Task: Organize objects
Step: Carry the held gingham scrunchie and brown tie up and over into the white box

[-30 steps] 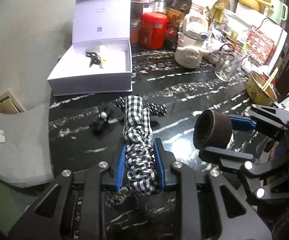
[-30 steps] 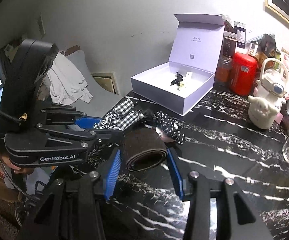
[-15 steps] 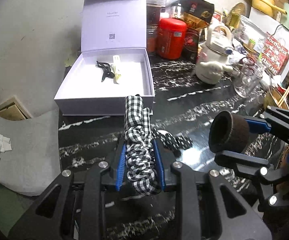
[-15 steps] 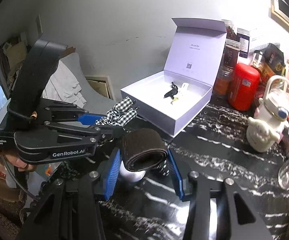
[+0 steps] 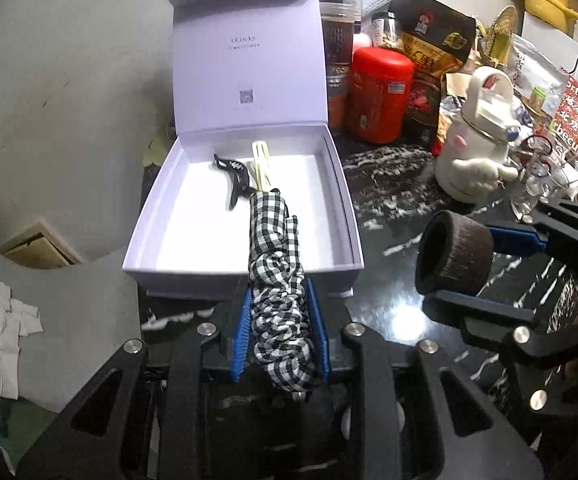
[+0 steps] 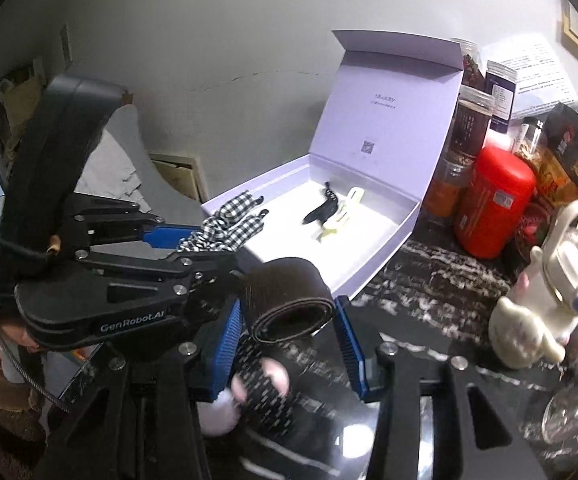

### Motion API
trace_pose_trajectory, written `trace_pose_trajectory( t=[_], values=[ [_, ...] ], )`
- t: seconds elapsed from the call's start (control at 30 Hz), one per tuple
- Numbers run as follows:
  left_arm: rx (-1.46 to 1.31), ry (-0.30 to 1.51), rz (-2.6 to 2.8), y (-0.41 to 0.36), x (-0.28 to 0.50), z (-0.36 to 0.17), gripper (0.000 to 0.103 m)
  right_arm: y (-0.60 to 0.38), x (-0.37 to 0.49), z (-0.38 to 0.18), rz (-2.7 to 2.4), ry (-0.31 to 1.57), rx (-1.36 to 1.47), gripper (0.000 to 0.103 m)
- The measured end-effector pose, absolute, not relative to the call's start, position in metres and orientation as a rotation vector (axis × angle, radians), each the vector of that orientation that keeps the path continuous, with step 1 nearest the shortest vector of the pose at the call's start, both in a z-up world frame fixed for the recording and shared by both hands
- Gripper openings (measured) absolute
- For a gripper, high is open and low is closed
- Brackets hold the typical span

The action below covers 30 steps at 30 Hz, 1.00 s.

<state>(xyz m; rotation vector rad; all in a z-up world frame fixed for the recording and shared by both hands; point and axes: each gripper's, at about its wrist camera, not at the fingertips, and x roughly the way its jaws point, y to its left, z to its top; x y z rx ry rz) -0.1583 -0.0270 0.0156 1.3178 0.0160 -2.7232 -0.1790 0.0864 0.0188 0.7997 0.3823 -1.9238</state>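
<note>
Checked scrunchie (image 5: 279,304) is sitting clenched in the left claw (image 5: 279,300), its free end hanging over the open lilac box (image 5: 245,276); the right claw (image 6: 289,320) is gripping a brown roll (image 6: 289,300) beside it.

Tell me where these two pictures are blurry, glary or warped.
Left wrist view: sharp, fisheye-bent edges, dark corners, glare off the black marble table. Right wrist view: the spotted item beneath the right gripper is smeared, the box stays crisp.
</note>
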Motion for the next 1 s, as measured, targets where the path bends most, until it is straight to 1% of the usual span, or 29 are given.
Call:
trace_pose_trajectory(
  t=[0.23,0.4,0.6,1.0],
  values=[
    [1.244,0.014,-2.736,-0.036,-0.189,0.028,0.025,0.072,-0.212,0.023,-1.943,0.384,0.794,0.048],
    [1.245,0.019,-2.745,-0.043,-0.213,0.032,0.025,0.061,-0.227,0.026,-1.956,0.377,0.786,0.047],
    [1.217,0.096,-2.724,-0.054,-0.233,0.035,0.025,0.045,-0.242,0.027,-1.954,0.376,0.768,0.047],
    [1.224,0.123,-2.692,-0.07,-0.27,0.023,0.025,0.037,-0.288,0.019,-1.967,0.348,0.787,0.047]
  ],
)
